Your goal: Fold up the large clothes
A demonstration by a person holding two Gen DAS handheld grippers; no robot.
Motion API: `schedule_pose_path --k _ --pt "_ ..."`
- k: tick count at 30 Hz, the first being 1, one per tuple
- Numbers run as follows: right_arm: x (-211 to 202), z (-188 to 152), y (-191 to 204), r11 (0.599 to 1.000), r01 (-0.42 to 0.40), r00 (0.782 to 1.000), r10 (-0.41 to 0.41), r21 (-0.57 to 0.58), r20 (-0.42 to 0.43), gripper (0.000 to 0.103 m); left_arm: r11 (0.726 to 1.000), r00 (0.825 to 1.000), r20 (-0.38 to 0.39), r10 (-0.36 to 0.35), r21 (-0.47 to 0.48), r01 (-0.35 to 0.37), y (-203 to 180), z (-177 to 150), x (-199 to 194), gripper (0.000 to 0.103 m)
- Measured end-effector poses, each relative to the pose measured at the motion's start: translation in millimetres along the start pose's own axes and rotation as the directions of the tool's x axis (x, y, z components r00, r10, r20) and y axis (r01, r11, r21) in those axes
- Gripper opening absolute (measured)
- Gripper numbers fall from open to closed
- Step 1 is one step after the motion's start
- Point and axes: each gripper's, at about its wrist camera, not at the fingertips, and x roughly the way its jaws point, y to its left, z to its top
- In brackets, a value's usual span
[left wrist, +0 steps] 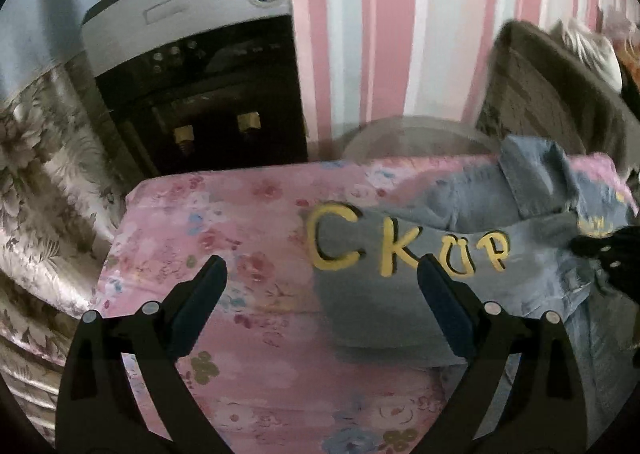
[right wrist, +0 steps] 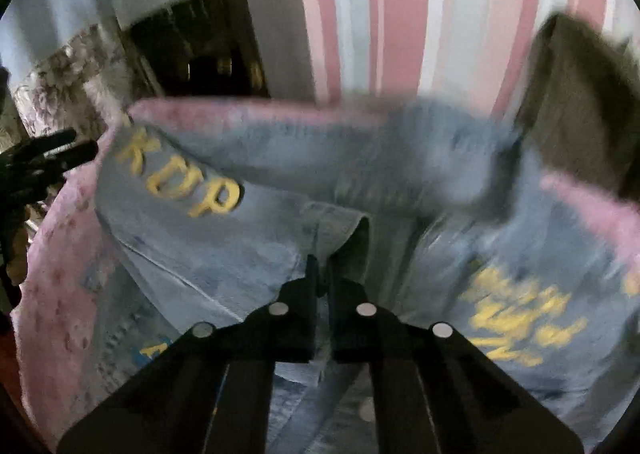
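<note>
A light-blue denim jacket with yellow letters is spread on the pink floral bedsheet (no container is seen). The left gripper is held over the sheet, fingers spread wide and empty. The right gripper is pressed together on a jacket fold

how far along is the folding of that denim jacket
Early to middle. Done: the denim jacket lies on the pink floral cover, its lettered panel flat. In hand: the right gripper is shut on a fold of denim; the left gripper is open and holds nothing. Left: the far side is still rumpled, so the folds remain.
</note>
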Motion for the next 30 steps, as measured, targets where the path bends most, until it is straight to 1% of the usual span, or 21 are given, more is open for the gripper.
schedule_pose_path --k 1,3,4,5,6,8,9,11,12,13,15,17,18,19,21,23,24,25,26,28,30 --pt "-16.4 6.9 -4.5 1.0 0.029 0.999 -0.029 -0.004 0.038 0.004 1.0 1.0 0.008 0.0 -0.008 0.0 2.7 2.9 -2.2 0.095" --pt "-51.1 17.4 -15.8 0.992 0.124 0.987 -0.121 -0.021 0.109 0.004 1.0 1.0 0.025 0.002 -0.021 -0.002 3.2 8.6 -8.4 0.096" --pt "-66.3 20.4 -24.2 0.986 0.168 0.978 -0.164 -0.02 0.131 0.004 1.0 0.999 0.033 -0.002 -0.025 0.003 1.4 12.1 -10.8 0.097" --pt "-77.2 22.7 -37.9 0.982 0.188 0.975 -0.187 0.001 0.122 0.004 1.0 0.999 0.042 -0.01 -0.029 0.012 -1.5 14.9 -13.7 0.098" --pt "-83.1 22.2 -49.7 0.981 0.193 0.975 -0.194 0.025 0.109 0.004 0.999 0.999 0.047 -0.017 -0.028 0.018 -4.5 15.8 -16.0 0.099" --pt "-87.4 18.3 -78.9 0.967 0.247 0.966 -0.251 0.067 0.054 0.004 0.999 0.998 0.05 -0.029 -0.018 0.03 -14.8 17.9 -16.5 0.1" --pt "-85.3 13.1 -96.5 0.948 0.311 0.95 -0.312 0.072 0.01 0.004 0.999 0.998 0.047 -0.035 -0.008 0.035 -23.0 18.8 -15.1 0.1" --pt "-70.5 -2.8 -129.4 0.914 0.402 0.914 -0.395 0.066 -0.095 0.004 0.999 0.998 0.03 -0.048 0.022 0.048 -38.8 17.7 -10.0 0.1" --pt "-63.3 -8.7 -142.7 0.906 0.418 0.905 -0.407 0.074 -0.127 0.004 0.998 0.998 0.019 -0.052 0.044 0.051 -49.9 16.3 -6.0 0.1" --pt "-53.0 -17.9 -158.8 0.904 0.416 0.903 -0.398 0.096 -0.164 0.005 0.997 0.999 0.011 -0.049 0.064 0.048 -59.4 14.6 -2.4 0.1" --pt "-33.3 -32.1 -180.3 0.928 0.344 0.927 -0.312 0.143 -0.207 0.006 0.994 0.999 -0.012 -0.03 0.108 0.032 -78.6 12.0 7.5 0.1" --pt "-34.4 -41.3 -194.7 0.919 0.351 0.925 -0.311 0.181 -0.218 0.01 0.989 0.999 -0.031 -0.014 0.147 0.018 -95.2 9.8 15.9 0.1" --pt "-39.8 -43.4 -196.4 0.918 0.341 0.933 -0.304 0.202 -0.194 0.017 0.986 0.999 -0.035 -0.005 0.168 0.011 -104.3 9.2 19.1 0.1" --pt "-49.6 -45.5 -197.9 0.919 0.32 0.944 -0.29 0.231 -0.153 0.036 0.983 0.999 -0.034 -0.002 0.182 0.008 -110.7 8.9 20.1 0.1" --pt "-69.9 -48.5 -198.1 0.911 0.313 0.95 -0.303 0.268 -0.077 0.051 0.98 1.0 -0.028 -0.008 0.198 0.013 -123.0 11.2 21.5 0.1" --pt "-77.5 -47.9 -194.7 0.914 0.294 0.954 -0.296 0.281 -0.034 0.051 0.981 1.0 -0.022 -0.02 0.194 0.024 -135.3 16.4 23.8 0.099" --pt "-76.0 -47.7 -191.2 0.925 0.263 0.964 -0.265 0.275 -0.03 0.051 0.981 0.999 -0.021 -0.026 0.19 0.03 -140.4 18.4 25.1 0.097" --pt "-69.8 -48.0 -186.3 0.937 0.233 0.972 -0.23 0.262 -0.044 0.051 0.982 0.999 -0.026 -0.04 0.185 0.044 -146.6 20.8 28.5 0.087" --pt "-61.9 -49.9 -181.1 0.946 0.206 0.979 -0.197 0.249 -0.062 0.051 0.981 0.998 -0.042 -0.056 0.183 0.063 -153.5 23.3 33.1 0.081" --pt "-45.1 -54.9 -172.3 0.955 0.194 0.98 -0.176 0.225 -0.098 0.051 0.978 0.991 -0.108 -0.079 0.186 0.098 -166.5 23.0 49.9 0.06" --pt "-28.6 -62.5 -162.6 0.959 0.227 0.968 -0.203 0.171 -0.147 0.05 0.977 0.989 -0.141 -0.035 0.205 0.063 -173.4 16.7 64.8 0.058"
